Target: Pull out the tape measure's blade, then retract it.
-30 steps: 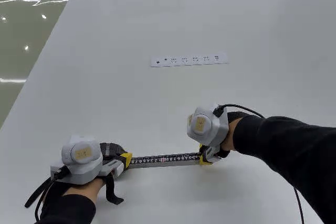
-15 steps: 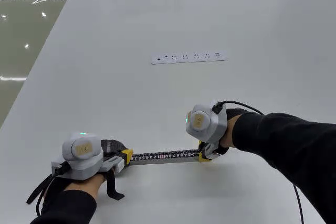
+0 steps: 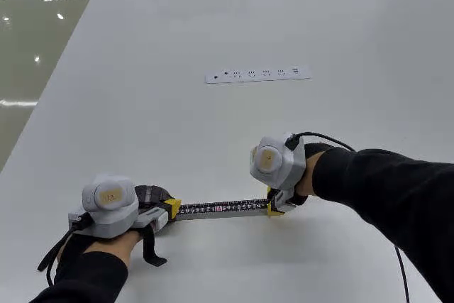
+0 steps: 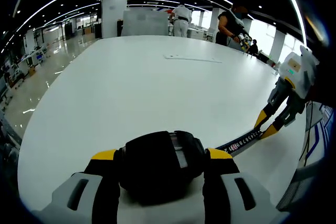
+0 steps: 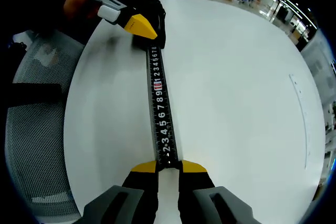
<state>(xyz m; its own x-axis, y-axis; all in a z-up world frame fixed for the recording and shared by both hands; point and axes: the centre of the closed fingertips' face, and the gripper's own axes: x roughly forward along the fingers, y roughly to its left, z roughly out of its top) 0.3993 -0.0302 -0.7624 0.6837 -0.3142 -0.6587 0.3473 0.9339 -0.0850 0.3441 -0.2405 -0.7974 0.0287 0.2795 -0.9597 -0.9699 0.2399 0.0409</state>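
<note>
Left gripper, lower left of head view: jaws clamped on both sides of the black tape case. Case low at the white table. Blade drawn out, lying flat from case toward lower centre, numbers up. Right gripper pinched tight on the blade's tip. Power strip mid-frame, well apart from both.

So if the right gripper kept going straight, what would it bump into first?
The right gripper is shut on the blade's end. Going straight along the blade, it would most likely hit the tape case first, which is held in the left gripper.
</note>
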